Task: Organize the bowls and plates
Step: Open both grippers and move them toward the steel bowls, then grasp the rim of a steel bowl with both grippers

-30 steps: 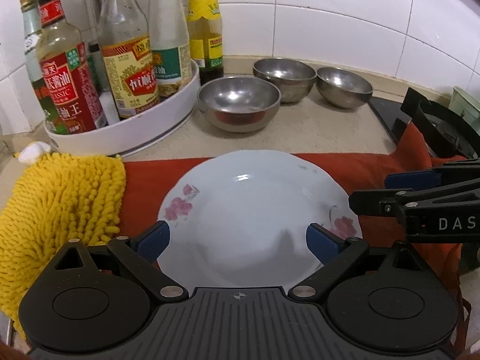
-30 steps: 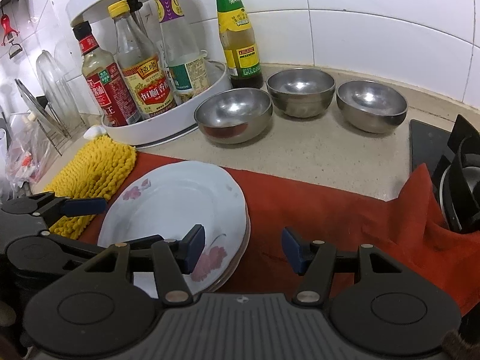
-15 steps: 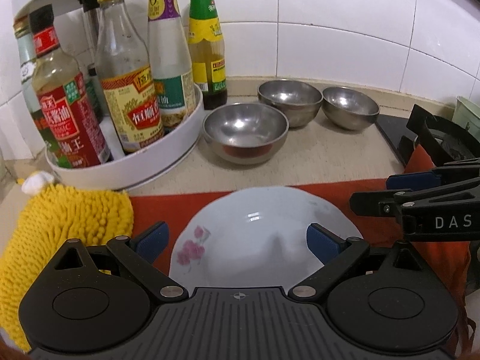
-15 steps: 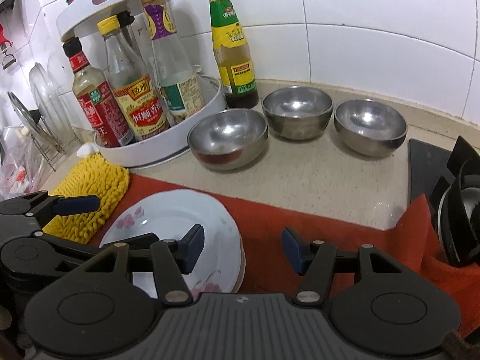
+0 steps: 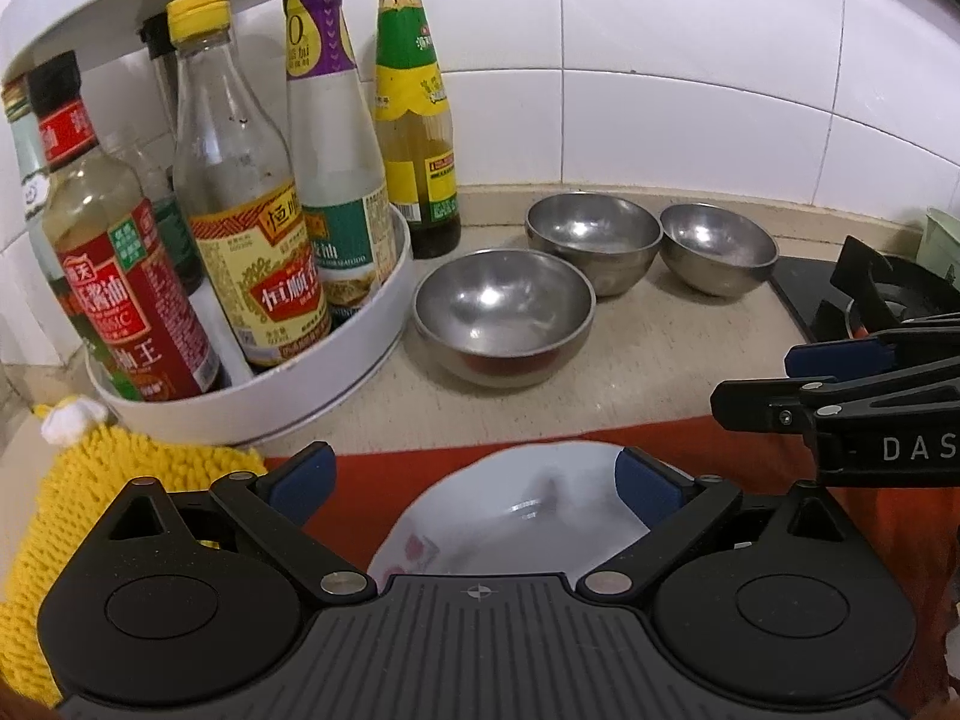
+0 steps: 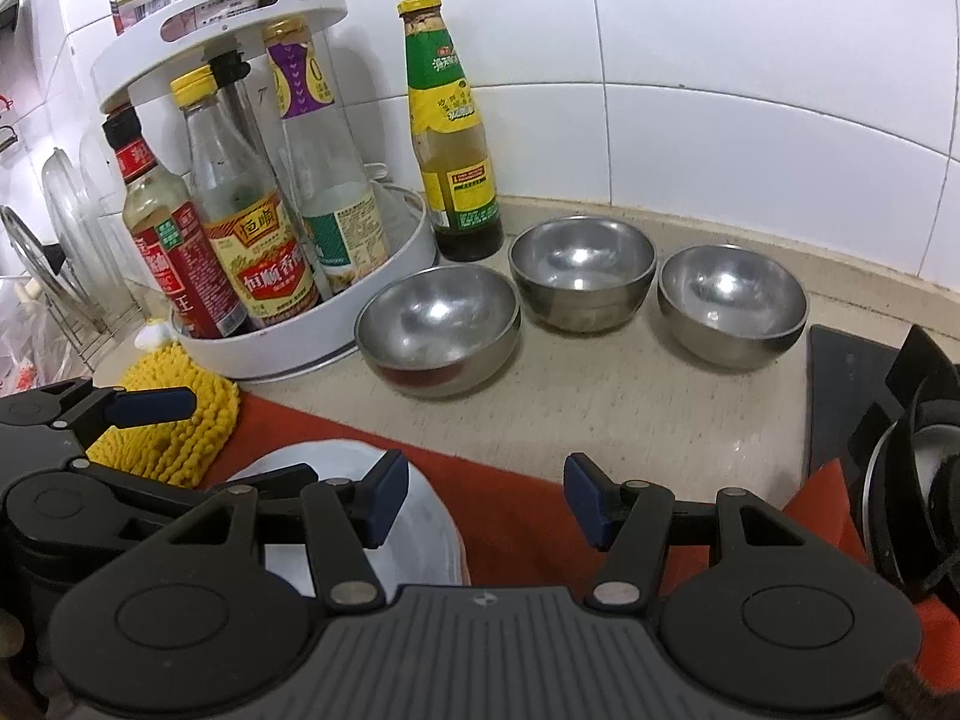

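Observation:
A white plate with pink flowers [image 5: 510, 516] lies on a red cloth [image 5: 396, 468] just below my left gripper [image 5: 474, 480], which is open and empty above it. The plate also shows in the right wrist view [image 6: 420, 528], on top of a small stack. My right gripper [image 6: 486, 498] is open and empty over the red cloth [image 6: 516, 516], right of the plate. Three steel bowls stand apart on the counter beyond: near left [image 5: 504, 315], middle [image 5: 591, 240], right [image 5: 717, 246]. They also show in the right wrist view: near left [image 6: 438, 327], middle [image 6: 582, 273], right [image 6: 732, 303].
A white turntable rack [image 5: 264, 396] with sauce bottles stands at the back left, with a green-labelled bottle [image 5: 414, 120] beside it. A yellow mop cloth [image 5: 66, 498] lies left. A gas stove [image 6: 900, 456] is at the right. A dish rack [image 6: 54, 264] stands far left.
Both grippers have lifted and pulled back from the plate, so it sits lower and smaller in view and the bowls appear closer. Both stay open.

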